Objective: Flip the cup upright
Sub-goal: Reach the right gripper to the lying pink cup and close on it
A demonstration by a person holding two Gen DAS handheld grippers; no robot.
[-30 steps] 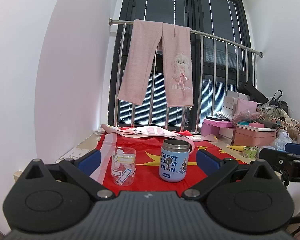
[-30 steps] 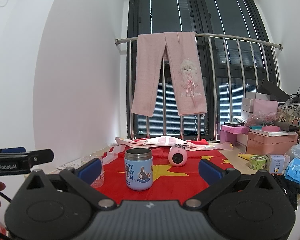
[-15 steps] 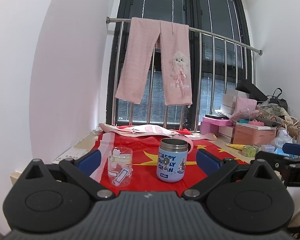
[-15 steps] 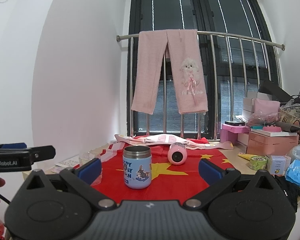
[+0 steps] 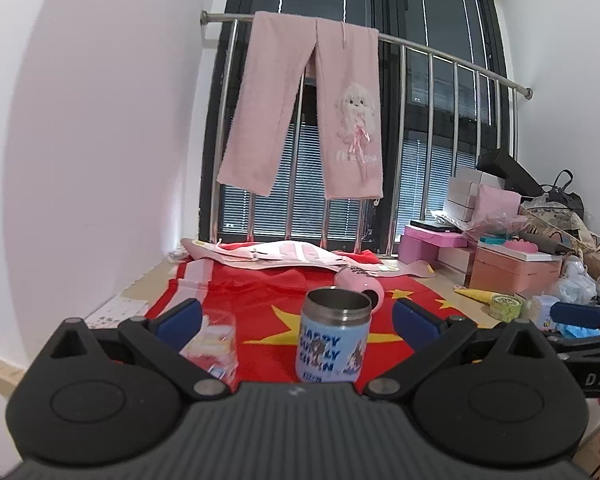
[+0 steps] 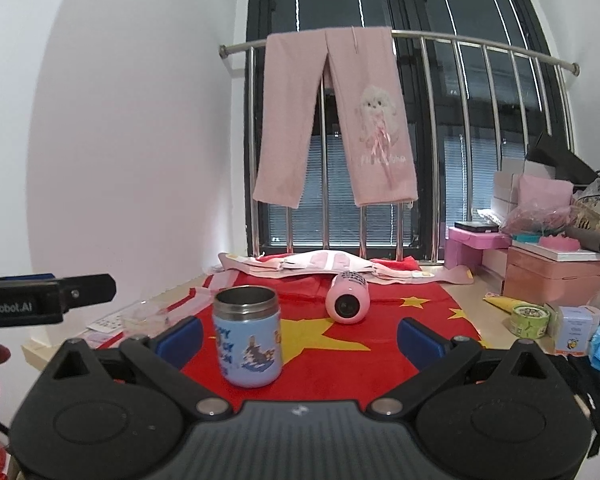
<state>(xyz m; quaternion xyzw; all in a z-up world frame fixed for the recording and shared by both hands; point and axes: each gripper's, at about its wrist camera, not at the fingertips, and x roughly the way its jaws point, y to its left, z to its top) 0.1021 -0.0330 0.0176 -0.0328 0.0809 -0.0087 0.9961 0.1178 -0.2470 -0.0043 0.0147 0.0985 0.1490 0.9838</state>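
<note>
On the red cloth [image 6: 340,356], the pink cup [image 6: 347,297] lies on its side behind the upright blue cup [image 6: 247,336], and we hold both grippers back from it, fingers spread wide and empty.

To right the pink cup well, we judge the right gripper [image 6: 300,334] the better choice, since its view has the cup's open mouth facing us with a free path past the blue cup; the left gripper [image 5: 296,318] sees it half hidden behind that cup, with a clear glass [image 5: 216,342] close to its left finger. We would reach over or around the blue cup, close across the pink body rather than its rim, lift slightly before turning, and set the base flat on the cloth.
</note>
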